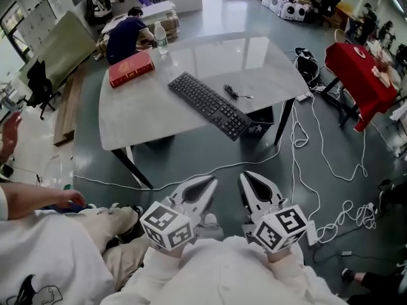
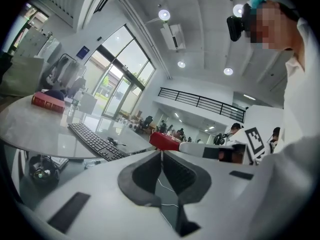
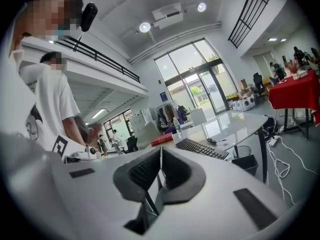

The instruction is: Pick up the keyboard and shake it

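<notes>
A black keyboard (image 1: pixel 209 103) lies diagonally on the grey table (image 1: pixel 152 110), its cable (image 1: pixel 234 93) coiled beside it. It also shows in the left gripper view as the keyboard (image 2: pixel 95 141) and in the right gripper view as the keyboard (image 3: pixel 201 148). Both grippers hang well short of the table, close to my body. My left gripper (image 1: pixel 205 184) is shut with nothing in it, jaws touching. My right gripper (image 1: pixel 249 179) is shut and empty too.
A red book (image 1: pixel 131 68) and a water bottle (image 1: pixel 161 37) sit at the table's far left. White cables (image 1: pixel 311 170) trail over the floor to the right. A red-draped table (image 1: pixel 357 75) stands far right. A seated person's legs (image 1: pixel 95 224) are at my left.
</notes>
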{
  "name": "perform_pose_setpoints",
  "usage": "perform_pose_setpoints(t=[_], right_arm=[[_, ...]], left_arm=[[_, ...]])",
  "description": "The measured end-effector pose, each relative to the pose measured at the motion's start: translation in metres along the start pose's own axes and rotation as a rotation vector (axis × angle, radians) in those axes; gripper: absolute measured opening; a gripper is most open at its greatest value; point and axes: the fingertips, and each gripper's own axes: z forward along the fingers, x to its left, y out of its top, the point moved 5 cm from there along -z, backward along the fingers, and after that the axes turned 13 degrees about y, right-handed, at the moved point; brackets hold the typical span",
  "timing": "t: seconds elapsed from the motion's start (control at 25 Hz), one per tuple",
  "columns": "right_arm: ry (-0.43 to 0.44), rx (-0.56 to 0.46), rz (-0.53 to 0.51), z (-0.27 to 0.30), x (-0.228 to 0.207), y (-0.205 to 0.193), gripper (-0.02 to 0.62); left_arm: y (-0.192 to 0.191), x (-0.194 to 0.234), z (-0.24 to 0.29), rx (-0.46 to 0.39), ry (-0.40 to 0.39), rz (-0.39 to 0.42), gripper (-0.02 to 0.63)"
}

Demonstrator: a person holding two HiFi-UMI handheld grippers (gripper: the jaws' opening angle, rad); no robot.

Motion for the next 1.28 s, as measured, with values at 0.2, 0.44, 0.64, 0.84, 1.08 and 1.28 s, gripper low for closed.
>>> perform_pose_setpoints(t=[0.2, 0.44, 0.64, 0.84, 1.08, 1.28], right_arm=[[-0.029, 0.019, 0.029, 0.029, -0.016, -0.01, 0.031], [-0.059, 0.033, 0.079, 0.057, -0.046, -0.012, 0.031], [-0.044, 0.055, 0.092, 0.086, -0.072, -0.012, 0.031], [-0.022, 0.078, 0.103, 0.119, -0.106, -0.001, 0.031], [0.015, 0.111, 0.107, 0.161, -0.154, 0.018, 0.031], [0.048, 0.118, 0.101, 0.19, -0.189, 0.036, 0.031]], left_arm=[[0.0, 0.033, 0.021, 0.033, -0.018, -0.02, 0.023], [0.0, 0.06, 0.049, 0.081, -0.027, -0.039, 0.023], [0.007, 0.083, 0.072, 0.083, -0.012, -0.048, 0.023], [0.02, 0.11, 0.107, 0.09, 0.009, -0.07, 0.023], [0.038, 0.138, 0.162, 0.1, 0.03, -0.085, 0.023], [0.056, 0.152, 0.203, 0.101, 0.039, -0.081, 0.023]])
